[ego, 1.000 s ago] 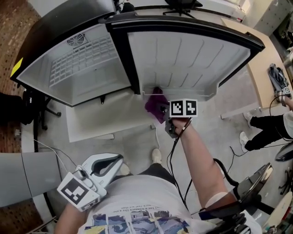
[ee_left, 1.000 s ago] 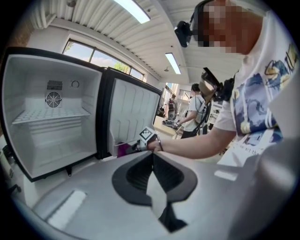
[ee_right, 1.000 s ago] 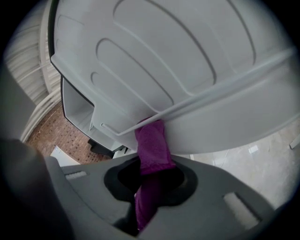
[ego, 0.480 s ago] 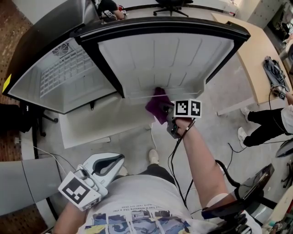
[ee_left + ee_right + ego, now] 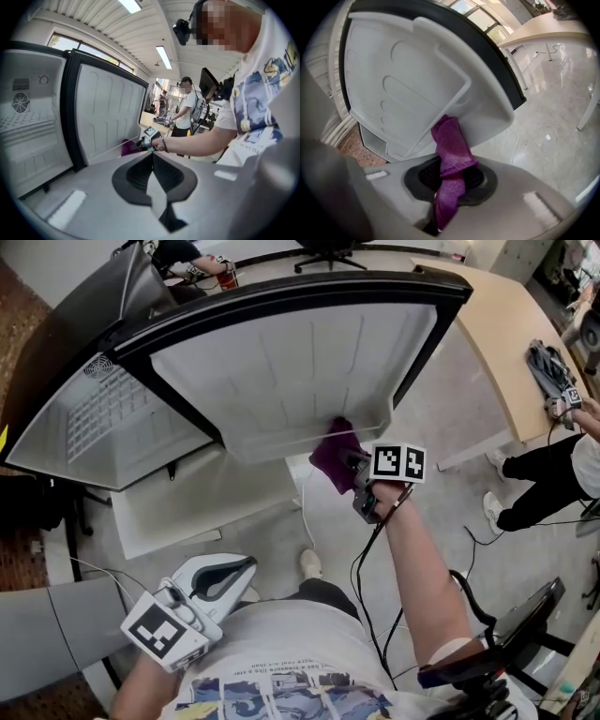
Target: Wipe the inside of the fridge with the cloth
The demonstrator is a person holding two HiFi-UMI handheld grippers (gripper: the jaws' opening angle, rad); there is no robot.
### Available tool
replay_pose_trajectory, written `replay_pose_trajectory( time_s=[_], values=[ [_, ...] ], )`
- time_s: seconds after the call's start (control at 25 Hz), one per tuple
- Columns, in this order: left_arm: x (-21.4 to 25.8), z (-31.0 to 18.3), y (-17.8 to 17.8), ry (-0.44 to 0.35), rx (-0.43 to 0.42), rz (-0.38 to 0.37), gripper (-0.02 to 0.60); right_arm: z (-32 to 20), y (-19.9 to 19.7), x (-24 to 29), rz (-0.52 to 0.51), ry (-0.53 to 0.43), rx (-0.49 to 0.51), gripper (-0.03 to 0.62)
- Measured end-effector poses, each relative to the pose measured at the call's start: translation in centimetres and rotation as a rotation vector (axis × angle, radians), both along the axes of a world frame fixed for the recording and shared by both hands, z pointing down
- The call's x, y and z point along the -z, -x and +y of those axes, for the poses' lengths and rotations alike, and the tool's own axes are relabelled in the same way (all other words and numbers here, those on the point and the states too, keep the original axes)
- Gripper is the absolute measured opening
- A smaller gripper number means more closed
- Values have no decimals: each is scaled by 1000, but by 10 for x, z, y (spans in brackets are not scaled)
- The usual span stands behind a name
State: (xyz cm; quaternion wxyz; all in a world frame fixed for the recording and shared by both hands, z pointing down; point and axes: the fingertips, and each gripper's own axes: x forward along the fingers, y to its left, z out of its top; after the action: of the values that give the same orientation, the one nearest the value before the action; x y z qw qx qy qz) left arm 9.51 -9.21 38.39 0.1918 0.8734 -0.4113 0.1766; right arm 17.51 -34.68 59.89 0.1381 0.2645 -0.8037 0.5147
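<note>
1. The right claw (image 5: 451, 180) is pinching the purple cloth (image 5: 451, 140), which bunches up out of the jaws.
2. The cloth touches the white inner face of the open fridge door (image 5: 281, 362), at its 5 o'clock edge in the head view.
3. The left claw (image 5: 153, 161) is pressed together on nothing, held at 7 o'clock beside the person's torso.
4. The fridge cavity (image 5: 94, 423) lies at 10 o'clock.

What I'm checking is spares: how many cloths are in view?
1: the purple cloth, clamped in the right gripper against the lower edge of the fridge door. The left gripper holds none; others may be hidden.
</note>
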Motion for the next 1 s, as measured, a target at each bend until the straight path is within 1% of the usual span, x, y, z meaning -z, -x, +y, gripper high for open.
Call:
replay_pose_trajectory(
  time_s=[0.28, 0.4, 0.48, 0.68, 0.8, 1.0],
  values=[
    [5, -15, -30, 12, -25, 39, 6, -17, -38, 0, -1, -4, -58, 52],
    [6, -19, -35, 20, -27, 46, 6, -23, -48, 2, 1, -5, -76, 52],
    [6, -20, -35, 16, -31, 41, 6, -25, -54, 3, 0, -4, -93, 52],
    [-3, -14, -32, 14, -46, -8, 6, -24, -75, 0, 11, -12, -130, 52],
    [-4, -14, -32, 15, -44, -3, 6, -24, -87, 0, 33, -44, -160, 52],
    [-9, -7, -32, 34, -49, 4, 6, -22, -115, 3, 121, -129, -219, 52]
  ],
)
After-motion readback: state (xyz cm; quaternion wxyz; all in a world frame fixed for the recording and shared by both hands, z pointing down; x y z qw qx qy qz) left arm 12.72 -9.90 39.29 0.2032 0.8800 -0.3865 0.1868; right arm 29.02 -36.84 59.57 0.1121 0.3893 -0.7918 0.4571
